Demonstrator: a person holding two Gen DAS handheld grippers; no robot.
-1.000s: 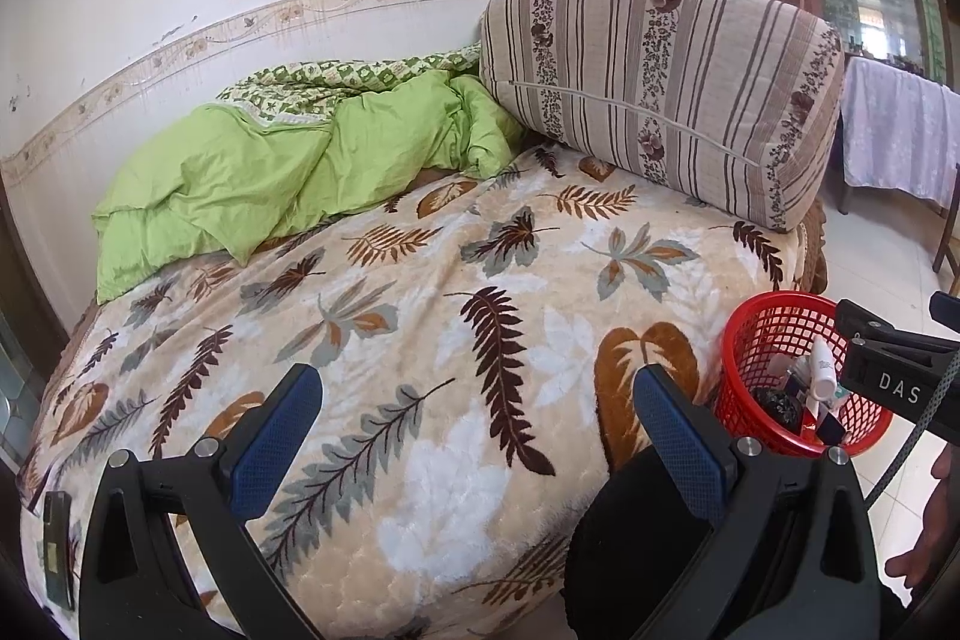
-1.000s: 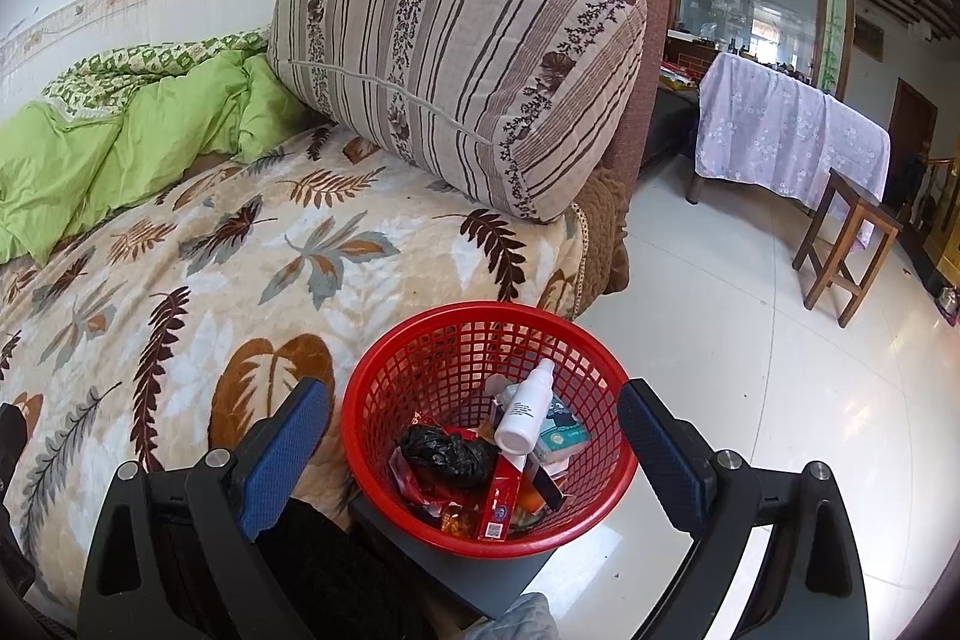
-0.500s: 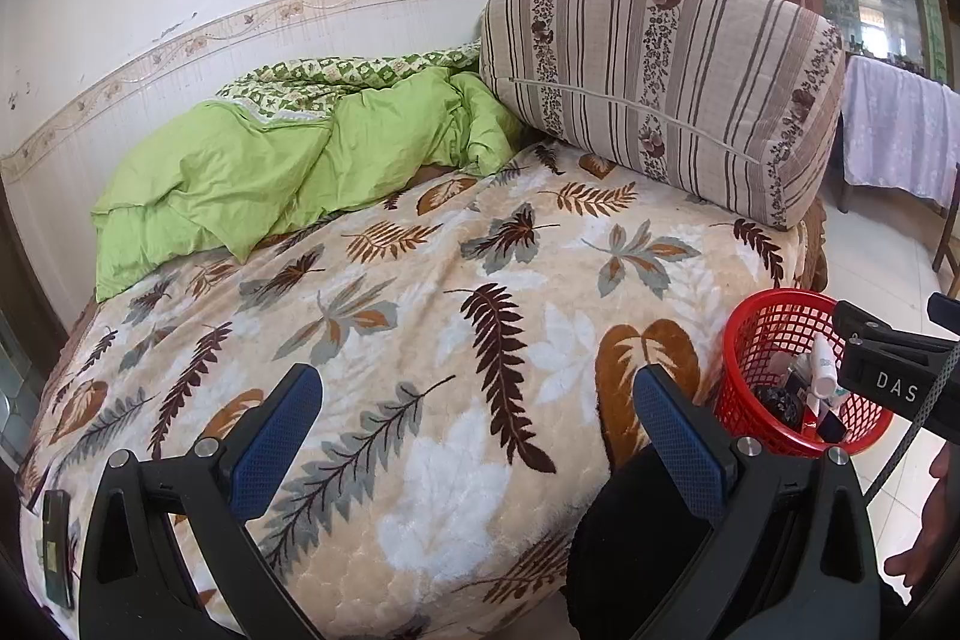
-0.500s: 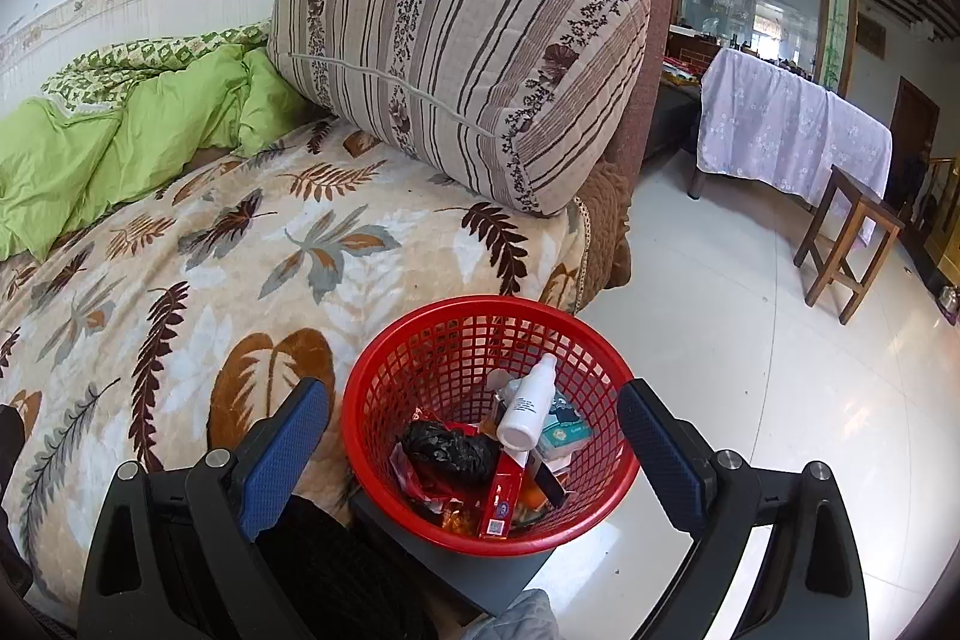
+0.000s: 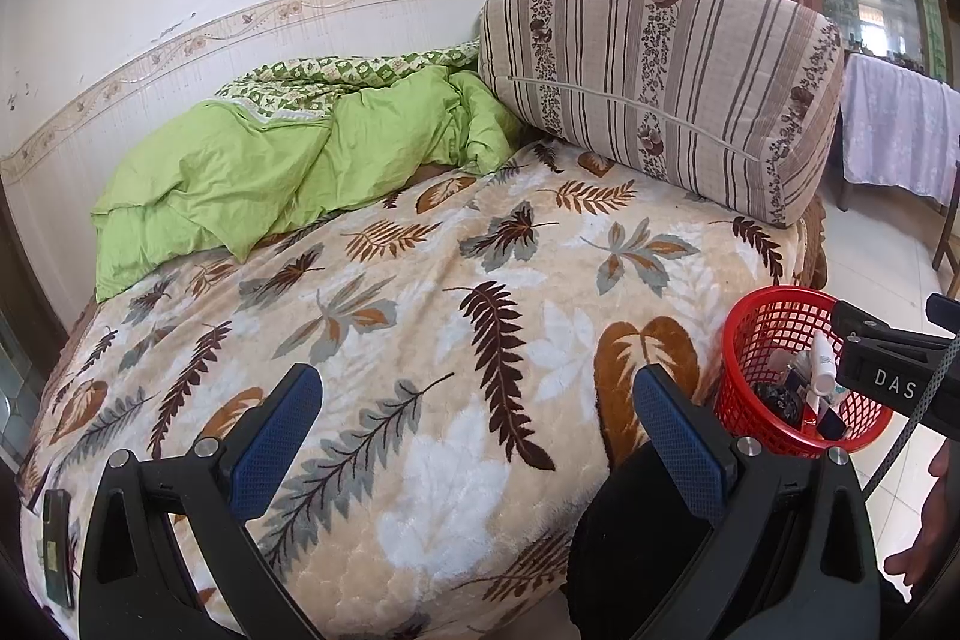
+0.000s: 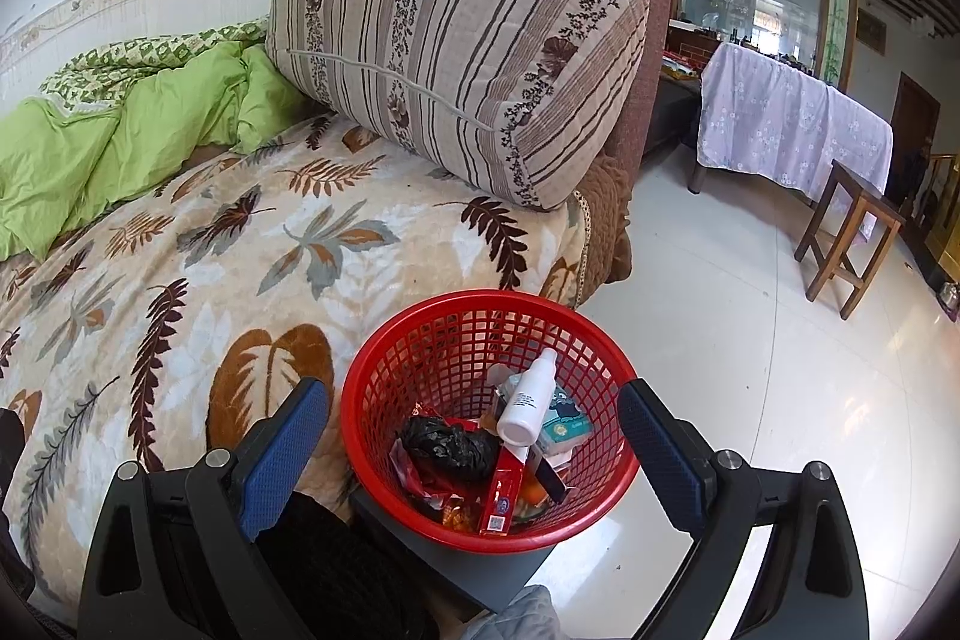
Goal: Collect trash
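A red mesh basket stands on a grey block beside the bed and holds trash: a white bottle, a black crumpled bag, a red carton and a tissue pack. My right gripper hovers open just above the basket, one finger on each side of it, holding nothing. My left gripper is open over the near edge of the leaf-patterned blanket, empty. The same basket shows at the right of the left wrist view, partly behind the right gripper's body.
A striped bolster and a green quilt lie at the back of the bed. A dark flat device sits at the bed's left edge. A cloth-covered table and a wooden stool stand on the tiled floor.
Both views have shifted only slightly. The right gripper has edged a little closer over the basket; nothing was picked up or dropped.
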